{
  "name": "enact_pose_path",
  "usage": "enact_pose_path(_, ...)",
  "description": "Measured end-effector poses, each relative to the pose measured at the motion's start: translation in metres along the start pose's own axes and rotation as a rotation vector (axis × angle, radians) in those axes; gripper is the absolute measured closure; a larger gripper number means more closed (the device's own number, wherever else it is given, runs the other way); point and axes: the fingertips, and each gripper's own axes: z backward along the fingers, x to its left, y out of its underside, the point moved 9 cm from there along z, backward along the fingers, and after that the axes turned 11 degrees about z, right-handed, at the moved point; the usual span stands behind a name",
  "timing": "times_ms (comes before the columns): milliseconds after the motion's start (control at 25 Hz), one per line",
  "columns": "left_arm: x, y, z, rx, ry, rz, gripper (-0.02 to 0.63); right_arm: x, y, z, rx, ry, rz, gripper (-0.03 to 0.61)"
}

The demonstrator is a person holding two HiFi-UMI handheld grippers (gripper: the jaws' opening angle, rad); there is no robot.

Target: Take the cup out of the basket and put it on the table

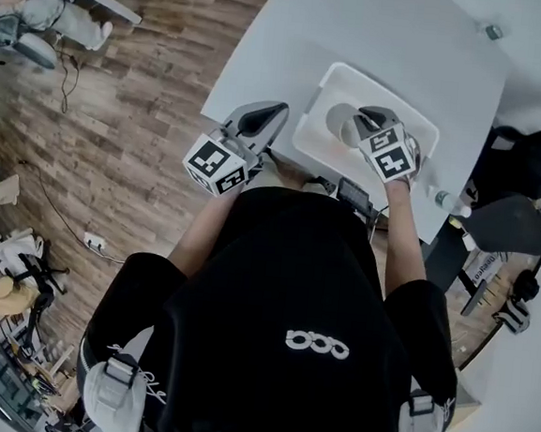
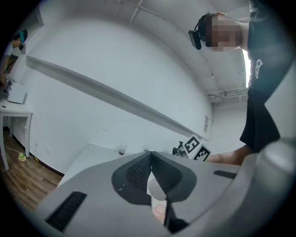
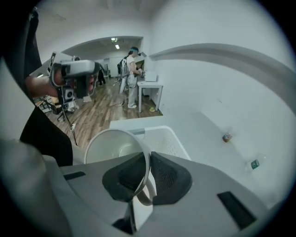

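A white cup (image 1: 341, 122) hangs tilted above the white basket (image 1: 306, 153) on the white table (image 1: 390, 37). My right gripper (image 1: 366, 118) is shut on the cup's rim. In the right gripper view the cup (image 3: 114, 146) sits to the left with its wall pinched between the pads of the right gripper (image 3: 149, 172), and the basket (image 3: 163, 139) lies below and beyond it. My left gripper (image 1: 265, 118) is shut with nothing held, near the table's left edge beside the basket. In the left gripper view, the left gripper (image 2: 151, 167) points level across the table.
Small items stand on the table: one at the far right (image 1: 494, 32), a reddish one (image 3: 226, 137) and a green one (image 3: 255, 163). A bottle (image 1: 446, 199) and dark chairs (image 1: 519, 223) are at the table's right. Wooden floor (image 1: 137, 123) lies to the left.
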Motion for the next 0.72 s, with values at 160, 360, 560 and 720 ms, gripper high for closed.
enact_pose_path(160,-0.005,0.003,-0.014,0.024,0.041,-0.005,0.606,0.002,0.003,0.042,-0.055,0.072,-0.055,0.531)
enact_pose_path(360,-0.011,0.008,-0.025,0.039,0.064,-0.016,0.606,-0.001,0.008,0.057,-0.07,0.101,-0.067,0.531)
enact_pose_path(560,-0.008,0.005,-0.017,0.021,0.037,-0.028,0.606,-0.006,-0.009,0.053,-0.093,0.094,-0.035,0.532)
enact_pose_path(720,0.0,0.006,0.004,-0.009,-0.025,-0.021,0.606,-0.006,-0.037,0.04,-0.123,0.062,0.026,0.532)
